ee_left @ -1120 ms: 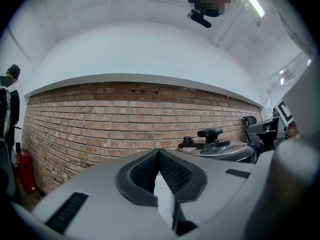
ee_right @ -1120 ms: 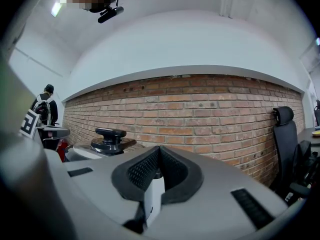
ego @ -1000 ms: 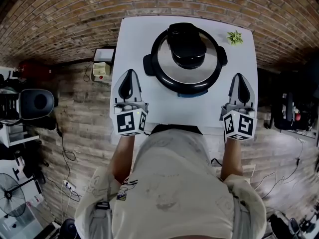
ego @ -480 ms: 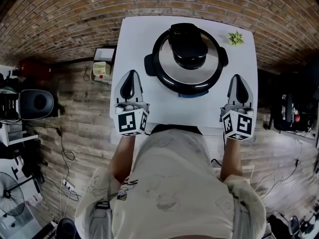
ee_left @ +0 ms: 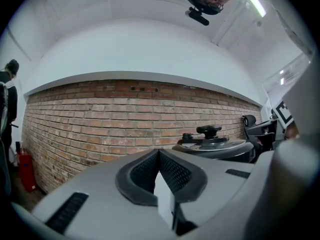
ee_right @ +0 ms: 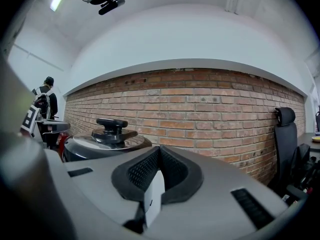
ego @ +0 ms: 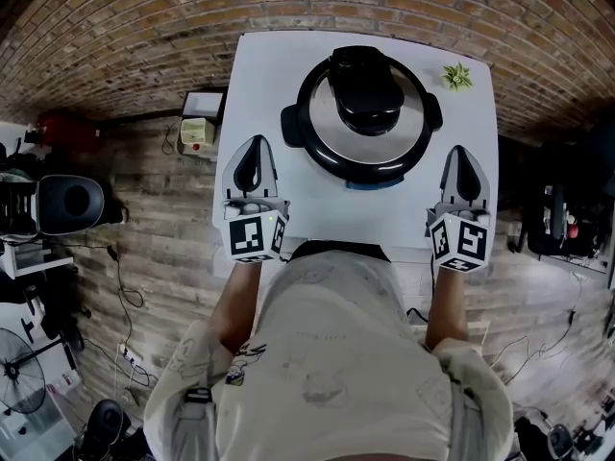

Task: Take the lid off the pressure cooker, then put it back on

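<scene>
pressure cooker [ego: 377, 175], lid [ego: 332, 131] seated, on the table [ego: 317, 209]. left gripper [ego: 254, 142] and right gripper [ego: 461, 150] held level, flanking the cooker on its near side; fingers [ee_left: 142, 171] clenched, empty.

The surface [ego: 259, 84] is plain white. On it, the pressure cooker [ego: 293, 123] is black and its lid [ego: 408, 129] is shiny silver with a black handle [ego: 365, 89]. Right of the cooker, a small plant [ego: 455, 74] is green. The left gripper [ego: 254, 142] and the right gripper [ego: 459, 150] are grey, with black-and-white square markers. Behind the cooker, the brick wall [ego: 144, 27] is reddish brown.
</scene>
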`<action>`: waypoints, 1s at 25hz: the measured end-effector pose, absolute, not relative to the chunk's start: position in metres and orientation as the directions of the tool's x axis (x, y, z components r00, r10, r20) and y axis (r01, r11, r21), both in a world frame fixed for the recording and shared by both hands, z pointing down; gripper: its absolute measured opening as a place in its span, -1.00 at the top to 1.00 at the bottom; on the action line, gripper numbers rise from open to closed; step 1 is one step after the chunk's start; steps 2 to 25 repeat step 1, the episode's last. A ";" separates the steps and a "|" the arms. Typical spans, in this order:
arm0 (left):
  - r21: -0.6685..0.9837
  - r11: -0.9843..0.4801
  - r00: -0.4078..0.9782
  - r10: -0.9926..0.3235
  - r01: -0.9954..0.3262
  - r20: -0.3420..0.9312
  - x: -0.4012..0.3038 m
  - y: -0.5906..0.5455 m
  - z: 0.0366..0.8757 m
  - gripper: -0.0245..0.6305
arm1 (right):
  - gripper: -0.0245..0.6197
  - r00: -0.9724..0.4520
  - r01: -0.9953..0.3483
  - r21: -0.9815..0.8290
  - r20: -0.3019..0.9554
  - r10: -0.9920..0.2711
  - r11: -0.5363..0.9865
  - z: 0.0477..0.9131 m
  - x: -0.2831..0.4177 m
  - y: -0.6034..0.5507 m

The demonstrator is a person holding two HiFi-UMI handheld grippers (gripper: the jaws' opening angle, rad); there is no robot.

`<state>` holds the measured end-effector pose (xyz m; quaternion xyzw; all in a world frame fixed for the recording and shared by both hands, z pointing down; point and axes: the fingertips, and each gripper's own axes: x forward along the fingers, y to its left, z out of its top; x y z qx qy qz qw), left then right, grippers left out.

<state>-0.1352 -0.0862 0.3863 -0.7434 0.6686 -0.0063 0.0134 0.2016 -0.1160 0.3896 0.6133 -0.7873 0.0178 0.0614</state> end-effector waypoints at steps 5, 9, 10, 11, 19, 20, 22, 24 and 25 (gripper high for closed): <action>-0.030 -0.106 0.107 -0.994 -0.994 -0.008 -0.135 -0.086 0.387 0.88 | 0.87 -0.240 -0.968 0.048 0.120 -0.963 0.247 0.390 0.202 -0.116; -0.030 -0.106 0.107 -0.994 -0.994 -0.008 -0.135 -0.086 0.387 0.88 | 0.87 -0.240 -0.968 0.048 0.120 -0.963 0.247 0.390 0.202 -0.116; -0.030 -0.106 0.107 -0.994 -0.994 -0.008 -0.135 -0.086 0.387 0.88 | 0.87 -0.240 -0.968 0.048 0.120 -0.963 0.247 0.390 0.202 -0.116; -0.030 -0.106 0.107 -0.994 -0.994 -0.008 -0.135 -0.086 0.387 0.88 | 0.87 -0.240 -0.968 0.048 0.120 -0.963 0.247 0.390 0.202 -0.116; -0.030 -0.106 0.107 -0.994 -0.994 -0.008 -0.135 -0.086 0.387 0.88 | 0.87 -0.240 -0.968 0.048 0.120 -0.963 0.247 0.390 0.202 -0.116; -0.030 -0.106 0.107 -0.994 -0.994 -0.008 -0.135 -0.086 0.387 0.88 | 0.87 -0.240 -0.968 0.048 0.120 -0.963 0.247 0.390 0.202 -0.116; -0.030 -0.106 0.107 -0.994 -0.994 -0.008 -0.135 -0.086 0.387 0.88 | 0.87 -0.240 -0.968 0.048 0.120 -0.963 0.247 0.390 0.202 -0.116; -0.030 -0.106 0.107 -0.994 -0.994 -0.008 -0.135 -0.086 0.387 0.88 | 0.87 -0.240 -0.968 0.048 0.120 -0.963 0.247 0.390 0.202 -0.116; -0.030 -0.106 0.107 -0.994 -0.994 -0.008 -0.135 -0.086 0.387 0.88 | 0.87 -0.240 -0.968 0.048 0.120 -0.963 0.247 0.390 0.202 -0.116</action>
